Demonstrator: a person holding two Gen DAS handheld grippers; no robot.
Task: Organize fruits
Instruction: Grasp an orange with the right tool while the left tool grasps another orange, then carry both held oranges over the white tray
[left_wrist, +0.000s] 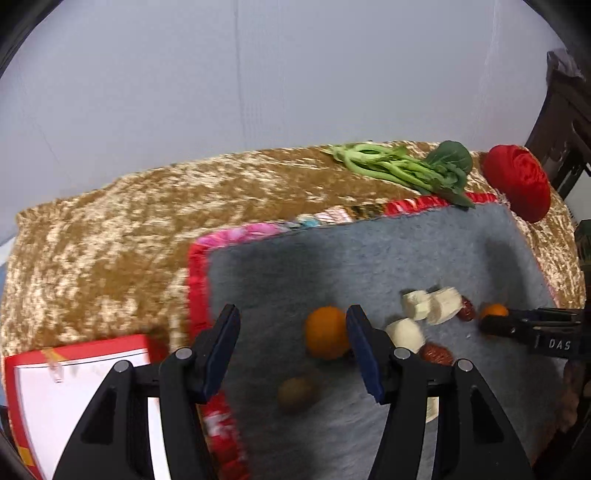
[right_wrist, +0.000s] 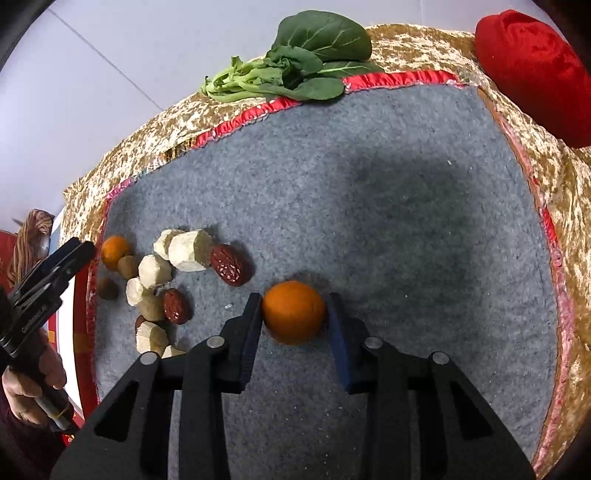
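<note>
Right gripper (right_wrist: 293, 314) clamps a round orange (right_wrist: 293, 312), no clear long axis, at lower centre of the grey mat (right_wrist: 406, 221). Left gripper (left_wrist: 291, 325) stands apart; another orange (left_wrist: 327, 332) touches its right finger

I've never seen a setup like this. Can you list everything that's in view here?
held orange: one, orange, on the mat, clamped in the right gripper
loose orange: one, orange, mat's left edge
red dates: at least two, dark red, left cluster
pale chunks: several, off-white, left cluster
brown round fruits: about three, brown, left cluster
leafy greens: one bunch, green, far edge
grey mat: one, red-trimmed
gold cloth: one, under the mat
red cushion: one, far right corner
box: one, red and white, left
left hand-held gripper: black, open
right hand-held gripper: black
hand: one, gripping the left handle
</note>
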